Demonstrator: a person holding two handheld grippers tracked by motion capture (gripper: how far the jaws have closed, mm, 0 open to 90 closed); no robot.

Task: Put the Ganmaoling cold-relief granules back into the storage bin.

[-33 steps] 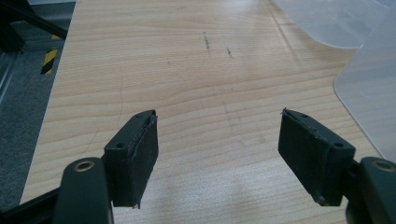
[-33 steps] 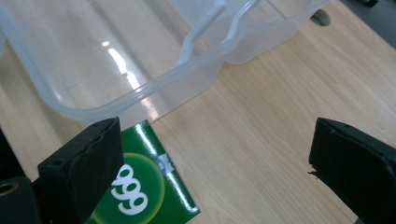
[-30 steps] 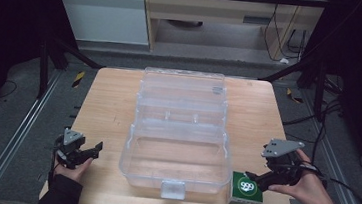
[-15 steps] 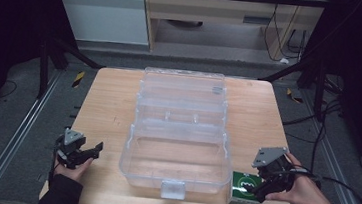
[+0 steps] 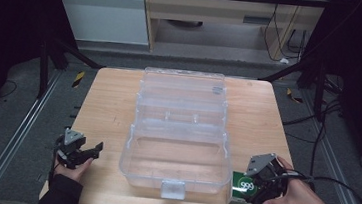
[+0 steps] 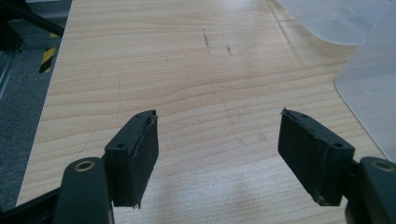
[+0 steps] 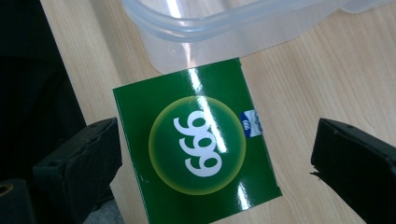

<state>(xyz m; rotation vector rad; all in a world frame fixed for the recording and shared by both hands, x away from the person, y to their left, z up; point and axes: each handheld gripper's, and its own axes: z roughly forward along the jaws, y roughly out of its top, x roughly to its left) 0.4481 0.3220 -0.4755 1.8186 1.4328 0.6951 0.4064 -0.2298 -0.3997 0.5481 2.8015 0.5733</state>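
Descent is what has changed for my right gripper (image 5: 257,189): a second ago it hung higher and a little further right of the small green glossy cardboard box with a white 999 in a yellow-green disc (image 7: 198,144), and now it sits right over that box, jaws apart, one on either side of it and neither one touching yet. That puts me at the point of the grab, I judge, with closing as the step not yet done. The box lies flat on the pale wooden table (image 5: 108,105), near its front edge, just beside the front right corner of the clear plastic hinged storage case (image 5: 176,154). That case stands open in the middle of the table, its lid laid back flat away from me, and I see nothing inside either half. My left gripper (image 6: 217,144) has stayed low at the front left of the table, jaws wide apart with only bare wood between them.
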